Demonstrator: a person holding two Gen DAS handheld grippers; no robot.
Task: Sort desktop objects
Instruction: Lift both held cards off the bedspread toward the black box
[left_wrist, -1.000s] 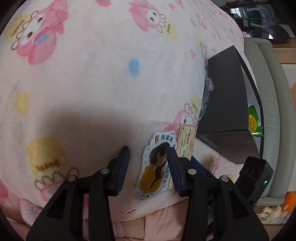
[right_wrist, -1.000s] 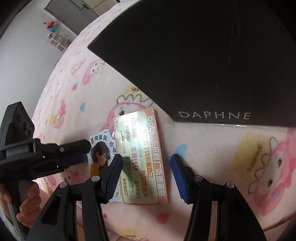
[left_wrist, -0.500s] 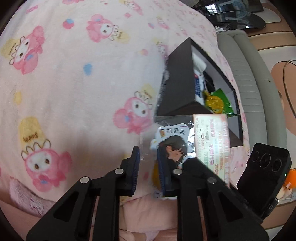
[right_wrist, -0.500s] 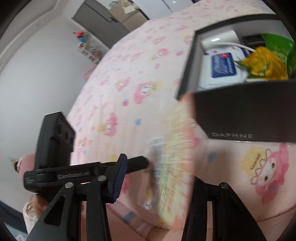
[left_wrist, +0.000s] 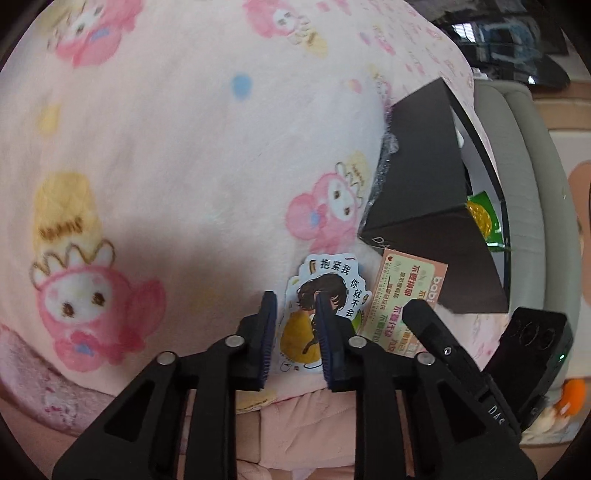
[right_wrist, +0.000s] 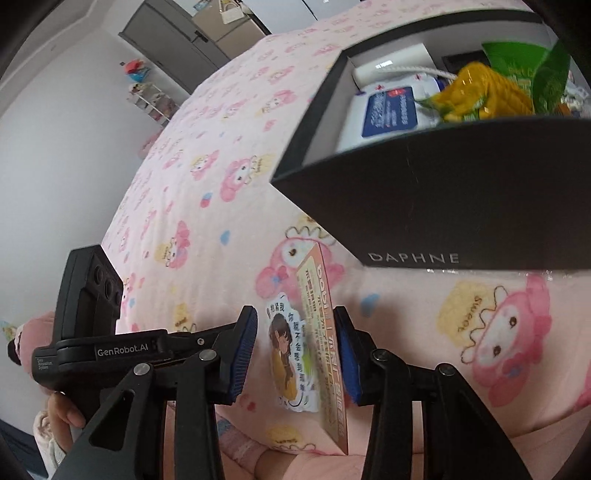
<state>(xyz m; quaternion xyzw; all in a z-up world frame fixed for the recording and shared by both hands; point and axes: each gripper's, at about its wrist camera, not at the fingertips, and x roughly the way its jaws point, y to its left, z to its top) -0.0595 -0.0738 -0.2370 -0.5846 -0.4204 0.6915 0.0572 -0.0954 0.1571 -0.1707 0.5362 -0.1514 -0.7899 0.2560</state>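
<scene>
A: Okay, quick pass. Left gripper first?

B: Jaws opening, nothing pinched. Hovering over white die-cut paper sticker with cartoon girl, flat on pink cartoon-print fleece blanket, just in front of black rigid cardboard box. Overlapping sticker with one fingertip in view; cannot tell about contact.

A: Right gripper?

B: Set at middling width around orange printed paper card, standing on its long edge in front of box, against one pad, clear of the other. Cannot tell whether truly gripped.

A: Why upright?

B: Probably tipped up off soft fleece to expose an edge; hard to pinch flat paper otherwise. Judgement only.

A: Why beside box?

B: Open on top, already holding white wipes pack with blue label and yellow-green snack bag. Likely sorting target.

A: Room to move?

B: Tight near box: tall front wall just behind card, so needs a lift over rim. Drop-off of blanket edge on side away from box, right under both grippers; risk of sticker sliding off. Little sideways slack, grippers close together. Plenty of bare fleece left of box.
</scene>
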